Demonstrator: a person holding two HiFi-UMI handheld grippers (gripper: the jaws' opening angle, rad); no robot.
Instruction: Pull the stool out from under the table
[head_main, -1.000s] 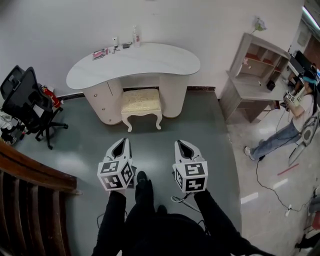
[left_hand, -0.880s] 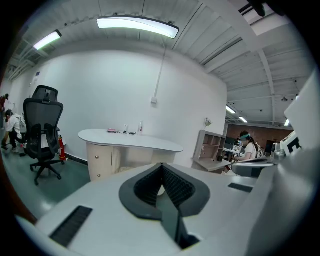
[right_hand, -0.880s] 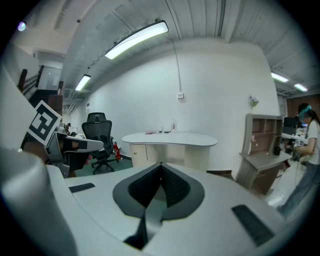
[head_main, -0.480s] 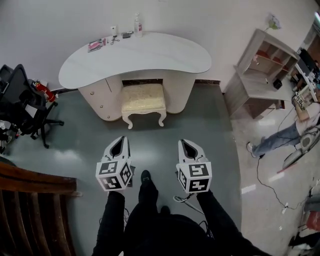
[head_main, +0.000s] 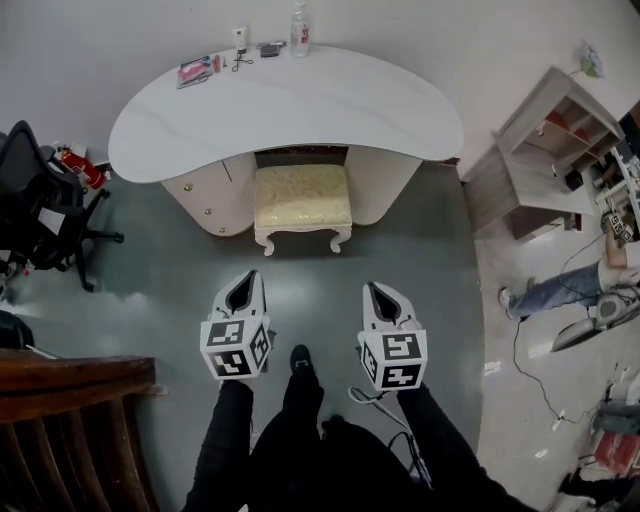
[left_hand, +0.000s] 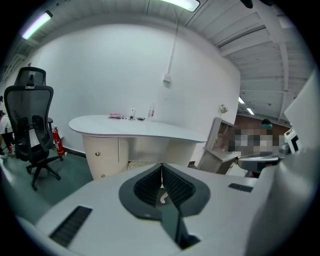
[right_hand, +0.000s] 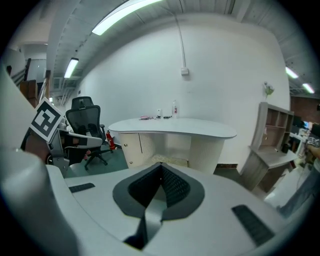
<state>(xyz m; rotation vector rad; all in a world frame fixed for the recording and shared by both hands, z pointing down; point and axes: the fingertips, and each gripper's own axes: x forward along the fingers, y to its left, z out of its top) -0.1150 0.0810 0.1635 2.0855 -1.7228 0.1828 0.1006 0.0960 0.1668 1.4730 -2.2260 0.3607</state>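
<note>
Table closer, stool legs — head view only

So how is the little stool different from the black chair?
The stool is cream with curved white legs and no back; the black chair has a tall back and a spreading base. The stool sits partly under the table; the black chair stands in the open beside it. Both rest on the floor.

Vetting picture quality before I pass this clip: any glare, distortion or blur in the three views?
Head view: sharp, straight lines bowed by the wide lens, soft sheen on the floor. Left gripper view: fisheye, black corners, the shut left tongs large and slightly soft. Right gripper view: same fisheye, ceiling light blown out, table crisp.
</note>
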